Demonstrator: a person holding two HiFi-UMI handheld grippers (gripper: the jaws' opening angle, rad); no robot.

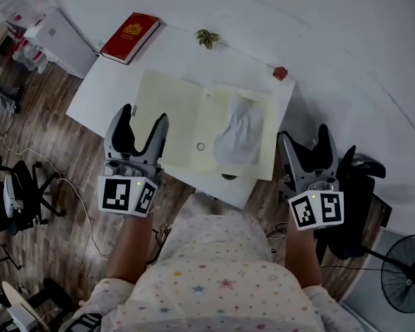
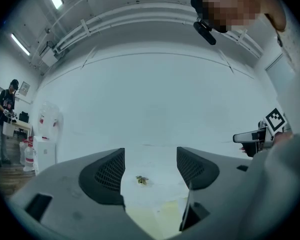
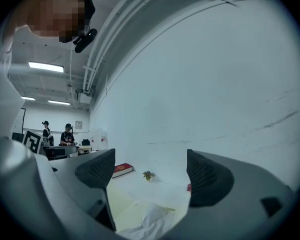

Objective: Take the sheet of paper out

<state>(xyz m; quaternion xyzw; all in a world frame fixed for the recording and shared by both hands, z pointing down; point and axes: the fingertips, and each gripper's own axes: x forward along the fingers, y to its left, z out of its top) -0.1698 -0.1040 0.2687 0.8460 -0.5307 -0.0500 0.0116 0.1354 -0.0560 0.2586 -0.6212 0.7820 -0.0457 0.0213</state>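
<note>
A red book lies at the far left corner of the white desk. The left gripper hovers over the desk's near left edge, jaws spread apart with nothing between them. Its fingertips hang over the left leaf of a pale yellow folder. The folder lies opened flat across the middle of the desk. At the far edge, about midway along, sits a small plant. It shows in the gap of the left gripper's jaws, well beyond them.

The sheet of paper is white and crumpled. It rests on the folder's right leaf, close to the desk's right edge. I cannot tell whether any part of it is tucked in. A small red object sits at the far right corner. The right gripper is held just off the right edge, released and wide, gripping nothing, with the crumpled sheet low in front of it.
</note>
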